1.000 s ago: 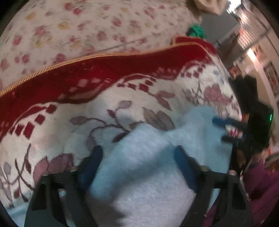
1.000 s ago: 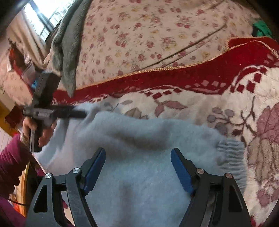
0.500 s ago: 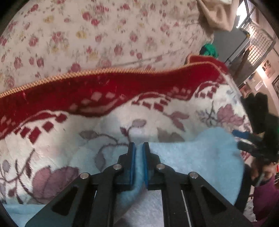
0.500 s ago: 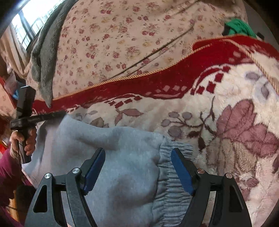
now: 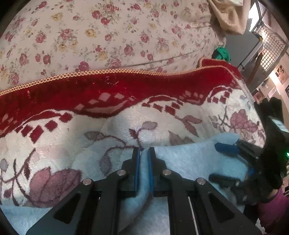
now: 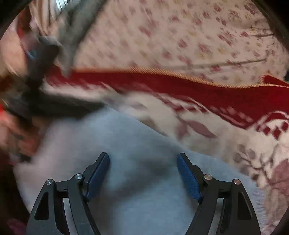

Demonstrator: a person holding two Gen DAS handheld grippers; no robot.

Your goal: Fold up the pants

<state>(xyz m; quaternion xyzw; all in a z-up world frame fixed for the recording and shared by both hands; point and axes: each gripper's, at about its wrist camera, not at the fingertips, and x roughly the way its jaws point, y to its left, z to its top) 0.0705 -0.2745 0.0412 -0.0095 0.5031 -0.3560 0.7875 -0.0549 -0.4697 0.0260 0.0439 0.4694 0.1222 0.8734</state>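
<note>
Red-and-cream blanket [image 5: 126,123] under pale blue pants [image 5: 189,159] — left hand-held gripper [image 5: 143,153] pinches a fold, right hand-held gripper [image 6: 143,162] wide apart w/ nothing held.

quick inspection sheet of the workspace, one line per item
surface: red-and-cream floral blanket over a rose-print bedsheet
job's things: light blue fleece pants lying on the blanket
clutter: green cloth at the far edge; beige cloth hanging above
grippers: left tongs shut on a pants fold; right tongs open above the pants, right view blurred
cables: nothing seen
surroundings: metal grille at far right
</note>
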